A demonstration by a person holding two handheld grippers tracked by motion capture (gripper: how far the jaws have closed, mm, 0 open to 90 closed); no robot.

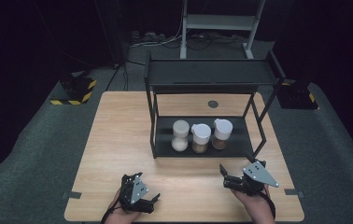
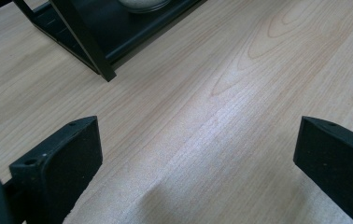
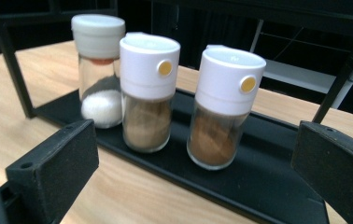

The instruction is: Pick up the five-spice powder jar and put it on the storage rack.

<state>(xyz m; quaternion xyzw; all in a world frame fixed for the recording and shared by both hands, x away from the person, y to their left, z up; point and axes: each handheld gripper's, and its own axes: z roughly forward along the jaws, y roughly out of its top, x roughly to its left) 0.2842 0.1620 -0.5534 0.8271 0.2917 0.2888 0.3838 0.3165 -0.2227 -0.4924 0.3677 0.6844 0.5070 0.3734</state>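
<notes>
1. The right claw (image 3: 195, 154) stands wide, holding nothing; in the right gripper view its two black jaws frame the shakers from the near side, apart from them.
2. In the high view the right claw (image 1: 233, 179) sits low over the tabletop (image 1: 118, 140), just in front of the rack's lower shelf, held in the person's right hand (image 1: 254, 200).
3. The left claw (image 2: 195, 154) is also wide and empty, with bare wood between its jaws; in the high view the left claw (image 1: 149, 203) rests near the front edge, well apart from the shakers.
4. The right brown shaker (image 3: 223, 107) is nearest the right claw: clear glass, white cap with a yellow dot, roughly half full of brown powder.
5. The middle shaker (image 3: 147, 91) stands just beside it, same cap, holding a paler brown powder.
6. The white shaker (image 3: 97, 70) stands at the far left, with a plain white cap and a small heap of white grains at the bottom.
7. All three stand upright in a row on the lower shelf (image 3: 268, 154) of the black rack (image 1: 209, 74).
</notes>
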